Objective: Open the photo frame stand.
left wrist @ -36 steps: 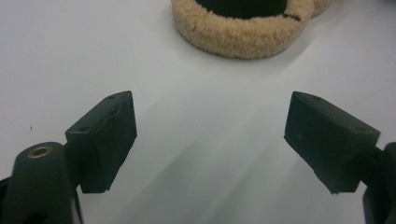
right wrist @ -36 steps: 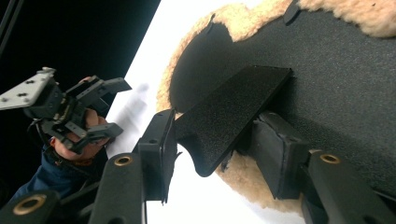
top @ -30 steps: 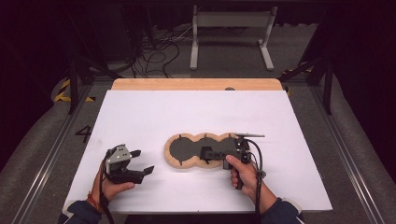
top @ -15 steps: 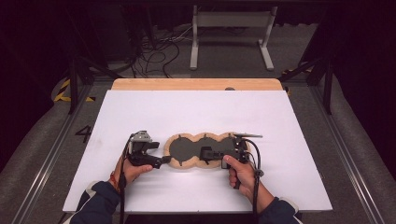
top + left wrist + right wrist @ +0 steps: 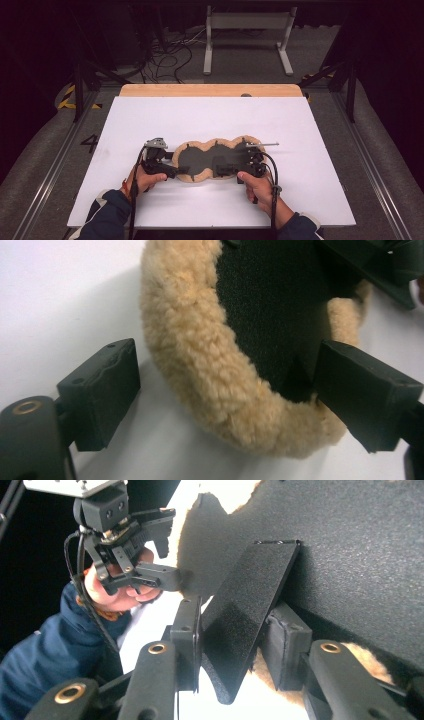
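Honestly, with my left tongs [image 5: 225, 400] apart around the fleece-edged pad [image 5: 215, 160] lying on the table [image 5: 310, 200] and my right tongs [image 5: 235, 645] just closing on its black flap [image 5: 250, 610], I fear one-sided slipping.

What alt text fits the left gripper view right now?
A tan fleece-edged pad with a black centre lies on the white table, its rounded end between the left gripper's open jaws; neither pad presses it.
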